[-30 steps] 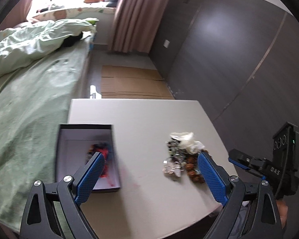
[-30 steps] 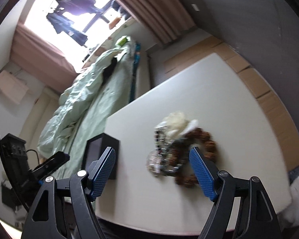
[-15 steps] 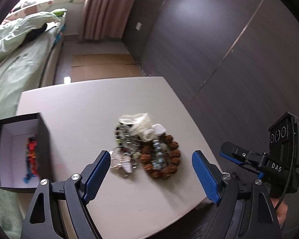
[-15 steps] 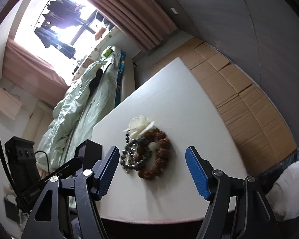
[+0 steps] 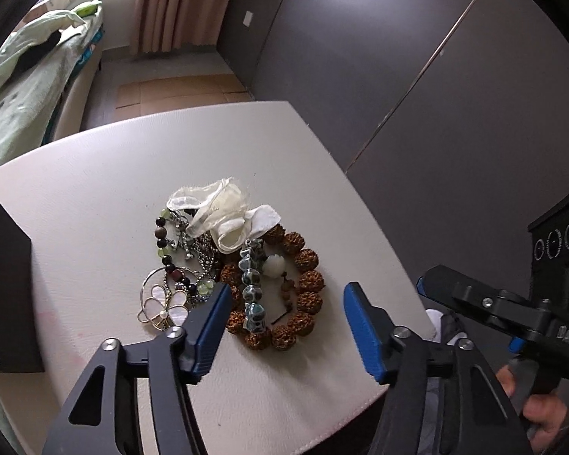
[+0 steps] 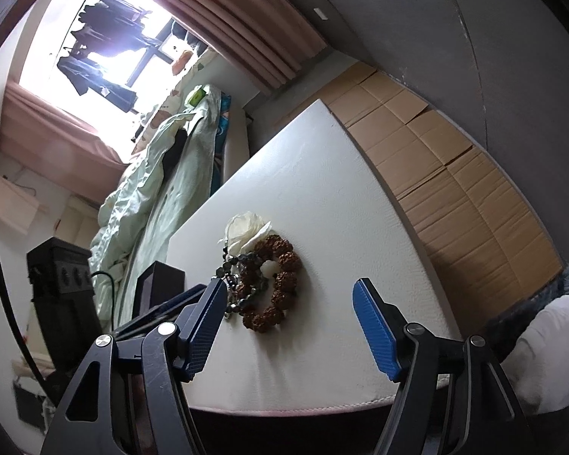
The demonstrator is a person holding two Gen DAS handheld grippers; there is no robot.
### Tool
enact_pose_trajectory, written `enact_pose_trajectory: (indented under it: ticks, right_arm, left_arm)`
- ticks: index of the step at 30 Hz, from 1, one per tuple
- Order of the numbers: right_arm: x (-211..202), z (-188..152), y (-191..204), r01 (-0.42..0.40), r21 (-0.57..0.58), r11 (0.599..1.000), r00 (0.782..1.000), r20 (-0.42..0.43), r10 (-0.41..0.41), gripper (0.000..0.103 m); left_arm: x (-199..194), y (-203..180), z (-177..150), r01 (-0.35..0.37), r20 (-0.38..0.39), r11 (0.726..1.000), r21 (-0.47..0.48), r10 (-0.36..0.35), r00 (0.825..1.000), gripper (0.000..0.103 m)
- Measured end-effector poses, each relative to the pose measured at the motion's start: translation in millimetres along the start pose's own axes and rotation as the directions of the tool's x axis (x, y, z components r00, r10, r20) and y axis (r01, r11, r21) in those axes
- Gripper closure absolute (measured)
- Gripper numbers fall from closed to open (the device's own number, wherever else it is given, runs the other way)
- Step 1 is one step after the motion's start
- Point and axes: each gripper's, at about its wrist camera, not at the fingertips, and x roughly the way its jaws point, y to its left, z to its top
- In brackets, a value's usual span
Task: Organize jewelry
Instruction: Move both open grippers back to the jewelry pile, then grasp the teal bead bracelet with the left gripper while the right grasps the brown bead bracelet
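Note:
A pile of jewelry lies on the white table [image 5: 95,197]: a brown seed-bead bracelet [image 5: 303,292], a blue-grey stone bracelet [image 5: 252,295], a white fabric flower [image 5: 223,212], a dark and green bead string [image 5: 163,242] and a pearl flower hoop brooch [image 5: 163,303]. My left gripper [image 5: 284,322] is open and empty, just above the near side of the brown bracelet. My right gripper [image 6: 288,322] is open and empty, near the table's front edge, in front of the brown bracelet [image 6: 280,284]. A black box [image 5: 7,288] stands at the table's left edge.
A bed with a green quilt [image 5: 19,87] runs along the left of the table. Flattened cardboard [image 6: 455,189] covers the floor beyond the table. A dark wardrobe wall [image 5: 436,76] stands to the right. The right gripper's body [image 5: 531,322] shows at right in the left wrist view.
My left gripper has swung right from over the black box to the jewelry pile and moved closer. My right gripper has drawn back and tilted; the pile sits farther away.

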Motion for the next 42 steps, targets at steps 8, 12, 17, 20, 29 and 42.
enact_pose_trajectory:
  ticks: [8, 12, 17, 20, 29, 42]
  right_arm:
    - [16.8, 0.5, 1.8, -0.004, 0.004, 1.0, 0.999, -0.043, 0.004, 0.034]
    - [29.9, 2.4, 3.8, 0.008, -0.004, 1.0, 0.998, -0.066, -0.008, 0.038]
    - [46.6, 6.8, 9.2, 0.043, -0.018, 0.999, 0.995, -0.088, -0.045, 0.049]
    - [52.1, 7.6, 13.1, 0.083, -0.032, 0.996, 0.992, -0.089, -0.085, 0.055]
    - [79.5, 9.5, 28.3, 0.21, -0.112, 0.971, 0.971, -0.089, -0.221, 0.066]
    - [112.9, -6.2, 73.5, 0.488, -0.393, 0.78, 0.846, -0.007, -0.533, 0.082]
  left_arm:
    - [-0.3, 16.5, -1.3, -0.023, 0.014, 0.999, -0.022, 0.023, 1.0, 0.093]
    - [-18.3, 18.0, 2.1, -0.003, 0.044, 1.0, -0.015, 0.004, 0.999, 0.093]
    - [-41.6, 22.7, 8.8, -0.004, 0.084, 1.0, -0.019, 0.005, 0.996, 0.093]
    - [-52.8, 29.8, 10.6, -0.014, 0.102, 1.0, -0.02, 0.016, 0.995, 0.093]
    - [-72.8, 58.1, 8.4, -0.059, 0.126, 0.997, -0.05, 0.065, 0.99, 0.093]
    - [-88.8, 88.2, -3.8, -0.107, 0.126, 0.989, -0.098, 0.119, 0.985, 0.093]
